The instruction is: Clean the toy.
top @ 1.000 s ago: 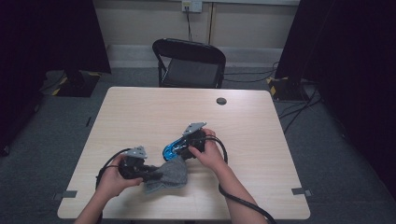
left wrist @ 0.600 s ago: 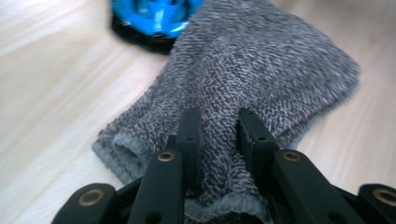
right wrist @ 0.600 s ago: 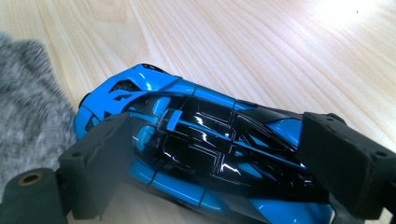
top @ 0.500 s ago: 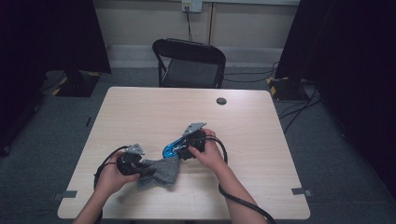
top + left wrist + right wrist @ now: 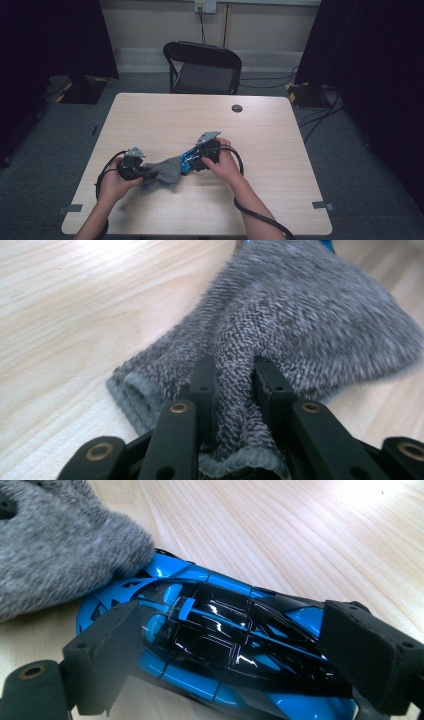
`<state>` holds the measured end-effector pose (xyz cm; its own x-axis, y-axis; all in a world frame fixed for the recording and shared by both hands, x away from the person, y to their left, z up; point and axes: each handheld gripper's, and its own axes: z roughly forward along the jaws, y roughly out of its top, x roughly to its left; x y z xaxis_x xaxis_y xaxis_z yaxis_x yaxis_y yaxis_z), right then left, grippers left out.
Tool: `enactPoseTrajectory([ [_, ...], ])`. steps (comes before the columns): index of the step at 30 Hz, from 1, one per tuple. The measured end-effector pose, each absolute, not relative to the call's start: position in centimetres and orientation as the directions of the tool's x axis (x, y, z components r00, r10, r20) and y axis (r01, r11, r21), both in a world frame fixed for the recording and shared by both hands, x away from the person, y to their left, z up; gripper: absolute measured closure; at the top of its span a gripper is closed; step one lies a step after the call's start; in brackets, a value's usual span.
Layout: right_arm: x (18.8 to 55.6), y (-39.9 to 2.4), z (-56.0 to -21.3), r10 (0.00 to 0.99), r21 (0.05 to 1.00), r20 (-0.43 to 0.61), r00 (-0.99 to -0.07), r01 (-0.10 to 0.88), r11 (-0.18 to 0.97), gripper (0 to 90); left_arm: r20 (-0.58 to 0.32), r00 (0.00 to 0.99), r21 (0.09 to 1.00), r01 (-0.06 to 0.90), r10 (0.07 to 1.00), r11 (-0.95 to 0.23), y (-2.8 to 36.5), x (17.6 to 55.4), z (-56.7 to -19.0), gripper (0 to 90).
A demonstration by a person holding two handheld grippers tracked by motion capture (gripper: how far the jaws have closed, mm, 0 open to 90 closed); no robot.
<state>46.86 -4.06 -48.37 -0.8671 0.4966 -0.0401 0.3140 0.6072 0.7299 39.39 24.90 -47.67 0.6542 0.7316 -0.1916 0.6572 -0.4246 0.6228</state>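
Observation:
A grey knitted sock [image 5: 162, 174] lies on the wooden table [image 5: 200, 120] between my two grippers. My left gripper [image 5: 145, 172] is shut on a bunched fold near the sock's cuff [image 5: 310, 325], its jaws [image 5: 234, 370] pinching the fabric tight. A glossy blue and black toy car [image 5: 187, 161] sits in my right gripper [image 5: 194, 161], whose pads [image 5: 232, 630] press on the car [image 5: 220, 640] from both sides. The sock's fuzzy far end [image 5: 55, 550] touches and covers one end of the car.
A black folding chair [image 5: 202, 67] stands behind the table's far edge. A round black grommet [image 5: 237, 108] is set in the tabletop at the far side. Thick black cables [image 5: 250, 210] trail from both grippers toward the near edge.
My left gripper has moved to the left with the sock, drawing it out from the car. The right gripper and the car have stayed put.

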Motion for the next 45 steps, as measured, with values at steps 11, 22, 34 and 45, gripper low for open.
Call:
enactPoseTrajectory([
  [11, 46.8, -4.0, -48.4, 0.497, 0.73, -0.039, -0.867, 0.315, 0.606, 10.4, -0.167, 0.583, 0.635, 0.681, 0.795, -0.366, 25.5, 40.0, -47.7, 73.2],
  [22, 46.8, -4.0, -48.4, 0.498, 0.73, -0.039, -0.866, 0.315, 0.606, 10.4, -0.151, 0.524, 0.653, 0.689, 0.838, -0.313, 26.4, 40.0, -47.6, 72.2],
  [34, 46.8, -4.0, -48.4, 0.497, 0.731, -0.039, -0.867, 0.314, 0.606, 10.4, -0.149, 0.521, 0.679, 0.672, 0.84, -0.296, 26.0, 39.8, -46.7, 73.6],
  [45, 46.8, -4.0, -48.4, 0.497, 0.731, -0.039, -0.867, 0.314, 0.606, 10.4, -0.215, 0.631, 0.686, 0.641, 0.745, -0.345, 24.3, 38.6, -45.5, 75.6],
])
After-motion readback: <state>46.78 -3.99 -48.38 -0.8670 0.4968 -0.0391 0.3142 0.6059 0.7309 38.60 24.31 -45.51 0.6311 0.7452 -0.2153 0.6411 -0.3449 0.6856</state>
